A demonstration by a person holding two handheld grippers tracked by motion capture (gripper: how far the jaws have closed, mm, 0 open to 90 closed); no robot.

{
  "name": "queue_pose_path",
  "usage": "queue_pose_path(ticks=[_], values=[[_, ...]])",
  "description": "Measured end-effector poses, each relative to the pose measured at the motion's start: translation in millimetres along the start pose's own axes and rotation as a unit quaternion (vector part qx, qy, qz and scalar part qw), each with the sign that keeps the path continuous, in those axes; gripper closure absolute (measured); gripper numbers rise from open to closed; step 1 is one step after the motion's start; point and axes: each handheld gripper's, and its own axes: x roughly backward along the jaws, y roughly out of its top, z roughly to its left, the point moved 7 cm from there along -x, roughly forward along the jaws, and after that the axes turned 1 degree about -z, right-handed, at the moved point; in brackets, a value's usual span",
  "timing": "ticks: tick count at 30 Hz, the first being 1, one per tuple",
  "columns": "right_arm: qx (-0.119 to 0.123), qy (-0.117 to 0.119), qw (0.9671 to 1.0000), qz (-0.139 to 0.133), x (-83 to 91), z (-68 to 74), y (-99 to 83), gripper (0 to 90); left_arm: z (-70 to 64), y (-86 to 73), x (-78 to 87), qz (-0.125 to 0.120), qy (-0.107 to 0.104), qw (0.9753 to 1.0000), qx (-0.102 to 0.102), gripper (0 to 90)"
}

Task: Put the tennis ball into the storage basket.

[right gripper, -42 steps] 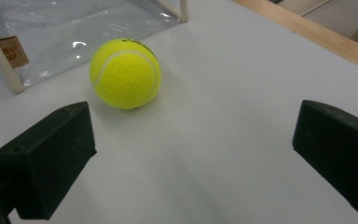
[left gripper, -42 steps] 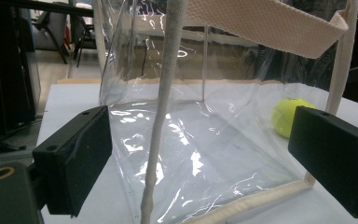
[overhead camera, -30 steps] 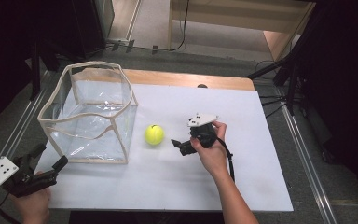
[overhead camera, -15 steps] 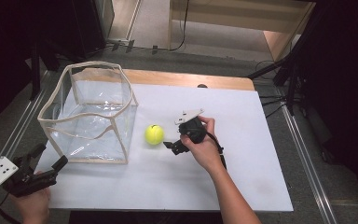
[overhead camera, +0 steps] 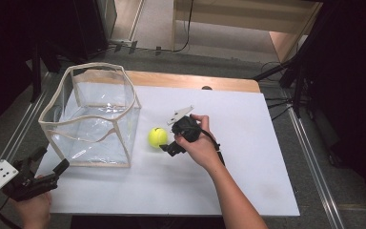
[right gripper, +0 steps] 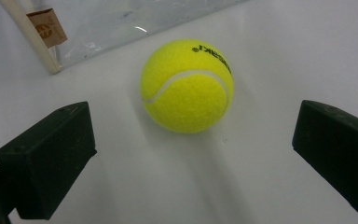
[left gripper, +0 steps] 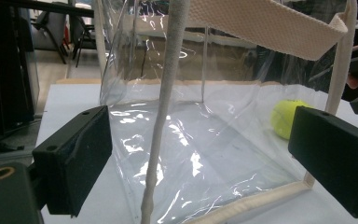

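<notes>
Resting on the counter [overhead camera: 248, 171] are one ball [overhead camera: 157, 137] and one clear bag [overhead camera: 91, 119]. The right gripper [overhead camera: 167, 147] faces the ball, jaws wide, gripping nothing. The left gripper [overhead camera: 52, 167] sits near the bag, jaws wide and empty.

Open table right of the clear bag

Only the tennis ball [overhead camera: 157, 137] sits just beside the clear bag [overhead camera: 91, 117]; board [overhead camera: 257, 157] beyond lies bare.

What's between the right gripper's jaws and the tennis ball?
Nothing: bare white table separates the open right gripper from the tennis ball, clearest in the right gripper view.
</notes>
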Motion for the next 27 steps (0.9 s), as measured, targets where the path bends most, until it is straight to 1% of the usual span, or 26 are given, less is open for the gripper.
queue_pose_path(ticks=[6, 8, 11, 12, 17, 20, 22, 23, 24, 25, 26, 27], values=[[0.005, 0.012, 0.9997, 0.019, -6.9, 3.7, 5.4, 0.0, 0.4, 0.0, 0.2, 0.000, 0.000, 1.0000, 0.000, 6.5], [0.001, 0.014, 0.9996, 0.026, -9.3, 4.7, 6.6, 0.0, 0.4, 0.0, 0.2, 0.000, 0.000, 1.0000, 0.000, 6.5], [0.005, 0.017, 0.9993, 0.033, -13.4, 4.1, 8.4, 0.0, 0.6, 0.1, 0.2, 0.000, 0.000, 1.0000, 0.000, 6.5], [0.003, 0.015, 0.9992, 0.037, -14.3, 3.8, 8.7, 0.0, 0.7, 0.1, 0.2, 0.000, 0.000, 1.0000, 0.001, 6.5], [0.002, 0.022, 0.9987, 0.046, -20.8, 2.8, 10.5, 0.0, 0.7, 0.2, 0.2, -0.002, -0.002, 1.0000, 0.001, 6.5], [0.005, 0.024, 0.9984, 0.052, -24.3, 2.0, 12.1, 0.0, 0.8, 0.2, 0.1, -0.002, -0.002, 1.0000, 0.001, 6.5], [0.003, 0.022, 0.9982, 0.055, -26.7, 1.9, 13.0, 0.0, 0.9, 0.3, 0.3, -0.001, -0.002, 1.0000, 0.002, 6.5], [0.008, 0.026, 0.9978, 0.061, -27.8, 1.7, 13.1, 0.0, 1.1, 0.2, 0.4, -0.001, -0.001, 1.0000, 0.002, 6.5], [0.006, 0.024, 0.9978, 0.062, -29.7, 1.8, 13.3, 0.0, 1.2, 0.2, 0.3, -0.001, -0.002, 1.0000, 0.001, 6.5], [0.013, 0.025, 0.9975, 0.065, -31.1, 1.1, 13.4, 0.0, 1.2, 0.3, 0.4, -0.001, -0.002, 1.0000, 0.001, 6.5], [0.005, 0.023, 0.9973, 0.070, -32.1, 2.0, 13.7, 0.0, 1.2, 0.3, 0.4, -0.001, -0.002, 1.0000, 0.001, 6.5], [0.008, 0.025, 0.9971, 0.072, -33.4, 2.0, 14.1, 0.0, 1.2, 0.3, 0.4, -0.001, -0.002, 1.0000, 0.001, 6.4]])
